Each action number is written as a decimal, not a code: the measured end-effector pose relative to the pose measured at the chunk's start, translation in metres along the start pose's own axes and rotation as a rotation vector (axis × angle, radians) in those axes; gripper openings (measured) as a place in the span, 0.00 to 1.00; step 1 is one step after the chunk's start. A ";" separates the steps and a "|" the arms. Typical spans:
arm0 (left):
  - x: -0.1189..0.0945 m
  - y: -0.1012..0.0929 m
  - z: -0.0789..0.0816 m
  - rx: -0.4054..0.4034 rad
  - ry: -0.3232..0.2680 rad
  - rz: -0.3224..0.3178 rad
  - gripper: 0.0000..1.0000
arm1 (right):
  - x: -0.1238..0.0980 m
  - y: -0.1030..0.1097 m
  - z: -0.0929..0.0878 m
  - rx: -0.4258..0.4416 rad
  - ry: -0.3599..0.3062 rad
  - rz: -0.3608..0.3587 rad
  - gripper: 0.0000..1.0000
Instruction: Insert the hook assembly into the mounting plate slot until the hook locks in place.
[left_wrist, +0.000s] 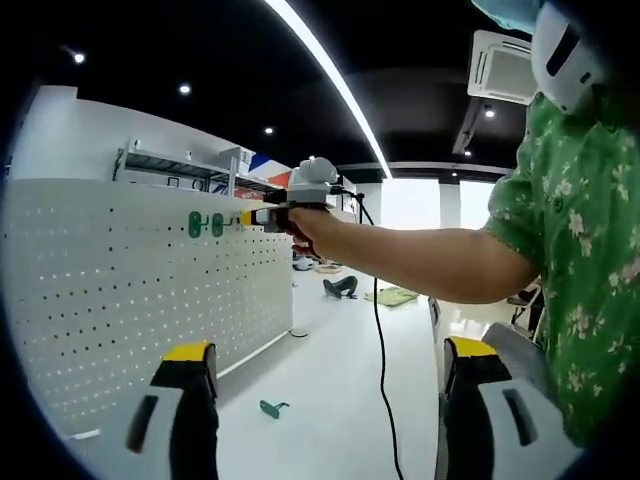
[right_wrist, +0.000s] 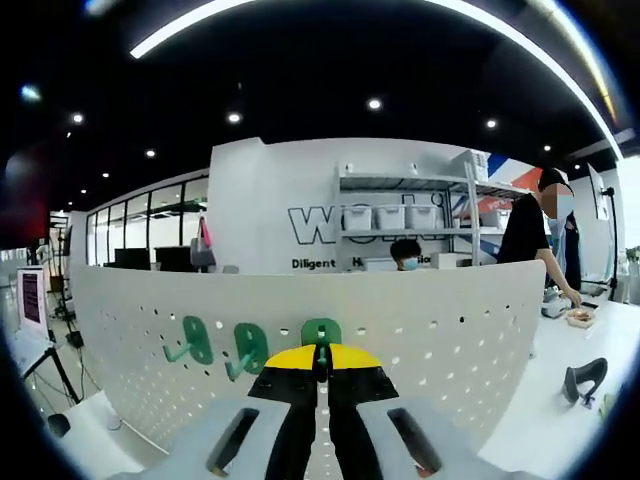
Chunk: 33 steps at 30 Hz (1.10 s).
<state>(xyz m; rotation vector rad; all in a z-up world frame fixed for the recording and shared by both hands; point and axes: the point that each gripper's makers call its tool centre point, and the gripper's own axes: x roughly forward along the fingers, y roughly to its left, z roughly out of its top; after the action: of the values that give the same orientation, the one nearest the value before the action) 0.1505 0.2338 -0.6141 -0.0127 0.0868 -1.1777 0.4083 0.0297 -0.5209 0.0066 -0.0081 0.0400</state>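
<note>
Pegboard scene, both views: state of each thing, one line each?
Right gripper: shut on third green hook, at the pegboard.
Left gripper: open, holding nothing.
Two green hooks: mounted on pegboard.
Spare green hook: lying loose on the table.

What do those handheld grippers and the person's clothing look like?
Each gripper has two chunky grey jaws with black inner pads, black slots and yellow tips, seen on the left gripper and the right gripper. In the left gripper view, a black cable hangs from the right gripper's grey-white body. The person wears a green floral short sleeve.
</note>
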 end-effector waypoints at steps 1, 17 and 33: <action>0.000 0.000 0.000 -0.001 0.000 0.000 0.96 | 0.000 0.000 0.000 -0.002 0.000 0.000 0.01; -0.002 0.003 0.000 -0.004 -0.002 0.006 0.96 | 0.005 -0.001 -0.003 -0.001 0.006 0.000 0.01; -0.002 0.006 0.000 -0.009 0.000 0.011 0.95 | 0.009 -0.001 -0.005 -0.012 0.005 -0.001 0.01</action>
<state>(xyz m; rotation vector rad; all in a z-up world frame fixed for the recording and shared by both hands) 0.1556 0.2380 -0.6145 -0.0203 0.0917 -1.1667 0.4172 0.0289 -0.5257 -0.0055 -0.0029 0.0394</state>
